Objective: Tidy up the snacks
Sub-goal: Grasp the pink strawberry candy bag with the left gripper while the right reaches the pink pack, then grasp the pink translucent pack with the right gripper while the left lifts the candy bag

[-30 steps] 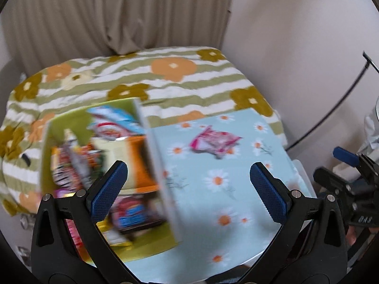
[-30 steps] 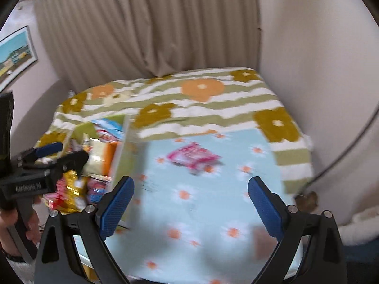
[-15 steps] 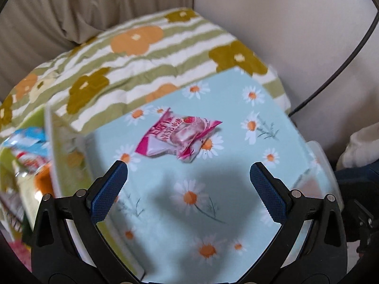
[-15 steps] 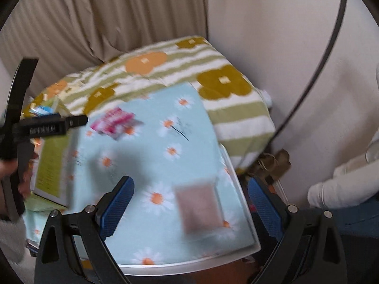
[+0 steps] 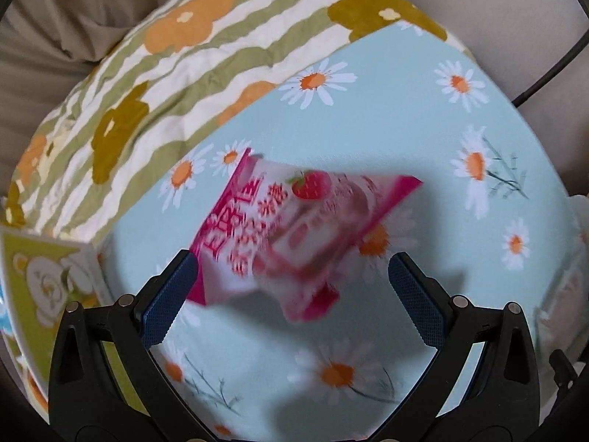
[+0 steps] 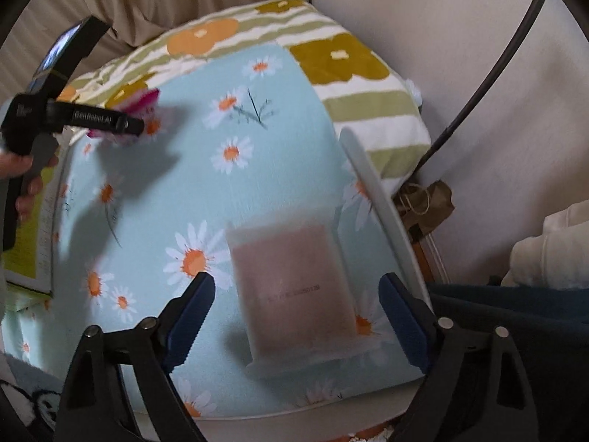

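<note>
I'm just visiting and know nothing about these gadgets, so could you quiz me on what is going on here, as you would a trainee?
1. True or false: the left gripper has already clamped the pink strawberry snack packet.
2. Which packet lies in front of the right gripper? A) a blue one B) a pale packet with brownish contents C) a green one
3. What pattern is on the light blue cloth under both packets?

Key
1. False: its fingers are apart, either side of the packet.
2. B
3. White daisies with orange centres.
</note>
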Motion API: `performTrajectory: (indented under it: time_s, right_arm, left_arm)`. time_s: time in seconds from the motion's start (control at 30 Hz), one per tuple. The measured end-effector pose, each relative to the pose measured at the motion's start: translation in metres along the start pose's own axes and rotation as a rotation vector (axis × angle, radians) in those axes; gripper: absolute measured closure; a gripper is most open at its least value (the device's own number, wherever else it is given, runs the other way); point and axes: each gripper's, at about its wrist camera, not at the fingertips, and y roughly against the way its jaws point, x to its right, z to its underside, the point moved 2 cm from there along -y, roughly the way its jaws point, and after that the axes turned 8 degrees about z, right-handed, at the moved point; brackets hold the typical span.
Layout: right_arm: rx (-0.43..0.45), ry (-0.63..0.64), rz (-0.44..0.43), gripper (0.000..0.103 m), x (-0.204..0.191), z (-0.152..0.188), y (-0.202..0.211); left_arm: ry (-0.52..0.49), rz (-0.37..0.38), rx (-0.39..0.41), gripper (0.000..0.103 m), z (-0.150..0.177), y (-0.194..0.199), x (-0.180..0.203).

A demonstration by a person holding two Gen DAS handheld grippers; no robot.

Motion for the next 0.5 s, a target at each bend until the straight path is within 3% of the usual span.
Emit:
performTrajectory:
  time_s: [0.27, 0.5]
  right_arm:
    - [-0.048, 0.042, 0.022, 0.027, -0.006, 0.002, -0.021]
    - [-0.046, 0.083, 0.008, 0.027, -0.007, 0.000, -0.025]
  left_arm:
    - [-0.033, 0.018, 0.017, 0.003, -0.015, -0.015, -0.001]
    - [-0.012, 0.064, 0.014, 0.015, -0.013, -0.014, -0.003]
